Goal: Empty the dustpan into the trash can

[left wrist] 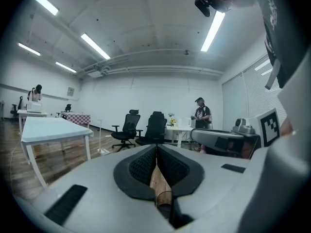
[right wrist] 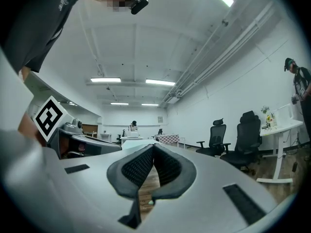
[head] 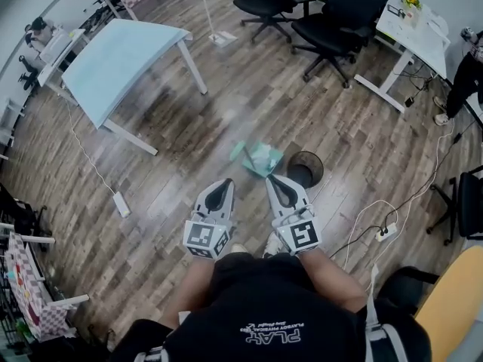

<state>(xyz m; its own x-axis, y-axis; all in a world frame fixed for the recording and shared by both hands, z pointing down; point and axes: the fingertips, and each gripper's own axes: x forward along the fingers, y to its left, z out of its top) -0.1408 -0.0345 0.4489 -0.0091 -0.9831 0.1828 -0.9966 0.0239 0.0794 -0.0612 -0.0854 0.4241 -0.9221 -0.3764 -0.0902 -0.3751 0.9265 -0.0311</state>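
1. Power strip [head: 121, 204]: on the wood floor [head: 189, 119] at nine o'clock from the grippers, its cable trailing away toward the table. Not part of the job.

2. Table [head: 121, 62]: pale blue top, white legs, at ten o'clock, well apart from the work area.

3. Left gripper [head: 223, 183]: held at waist height and pointing ahead. Its jaws are pressed together with nothing between them; only floor shows through the gap behind the pads. It is probably carried closed because nothing has been grasped yet.

4. Dustpan [head: 258, 159]: teal, on the floor at twelve o'clock, just ahead of both grippers. It lies just beside the trash can, so judging by that, it would need only a short lift and tip. What it contains cannot be made out.

5. Right gripper [head: 275, 179]: level with its partner. Its jaws likewise meet at the tips, and it is empty.

6. Trash can [head: 306, 169]: black, round and open-topped, at one o'clock. It stands upright at the dustpan's right, ready to receive.

7. Office chairs [head: 336, 13]: two, black, at one o'clock, far off.

8. White desk [head: 411, 32]: at two o'clock, with small items on top.

Status: emptying has not begun, and the dustpan is untouched.
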